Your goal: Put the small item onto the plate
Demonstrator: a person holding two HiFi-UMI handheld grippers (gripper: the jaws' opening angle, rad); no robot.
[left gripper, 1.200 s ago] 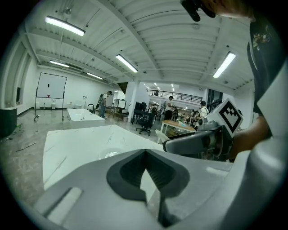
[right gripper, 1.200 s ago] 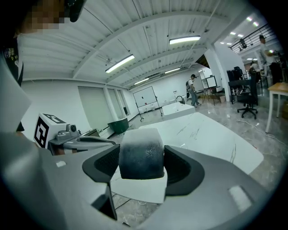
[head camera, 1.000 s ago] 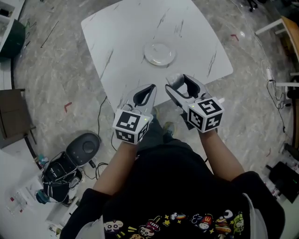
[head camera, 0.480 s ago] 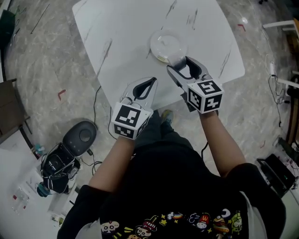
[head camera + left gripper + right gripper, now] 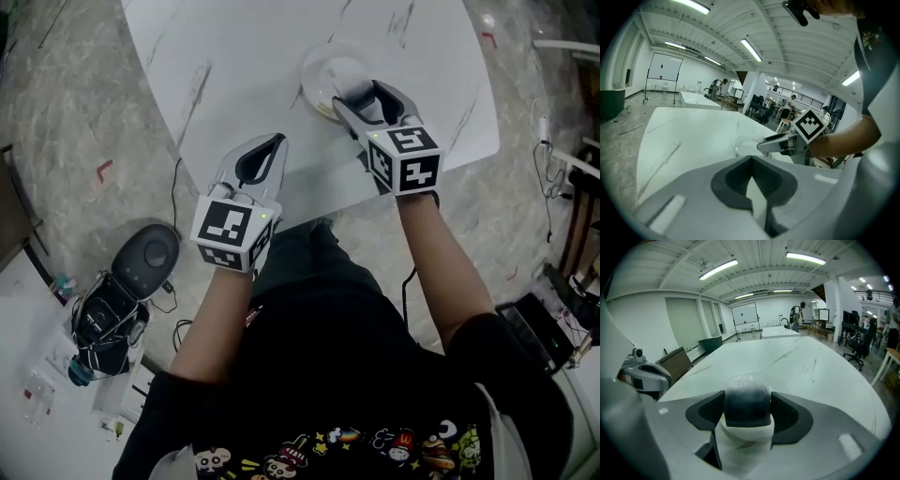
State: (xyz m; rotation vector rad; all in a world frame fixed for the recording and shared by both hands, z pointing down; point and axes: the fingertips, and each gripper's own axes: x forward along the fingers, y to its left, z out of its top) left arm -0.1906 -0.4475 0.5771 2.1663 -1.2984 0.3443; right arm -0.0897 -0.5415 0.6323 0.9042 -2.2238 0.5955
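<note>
The right claw (image 5: 359, 94) has reached the plate (image 5: 322, 73), clamping the small item (image 5: 746, 401); left claw (image 5: 269, 141) closed.

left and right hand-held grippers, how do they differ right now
The left hand-held gripper is shut on nothing; the right hand-held gripper is shut on a small dark rounded item. The left one hangs over bare white marbled table, off to the side of the pale round plate; the right one is over that plate's near rim. Both are grey, carry black-and-white marker cubes and point away from the person.
</note>
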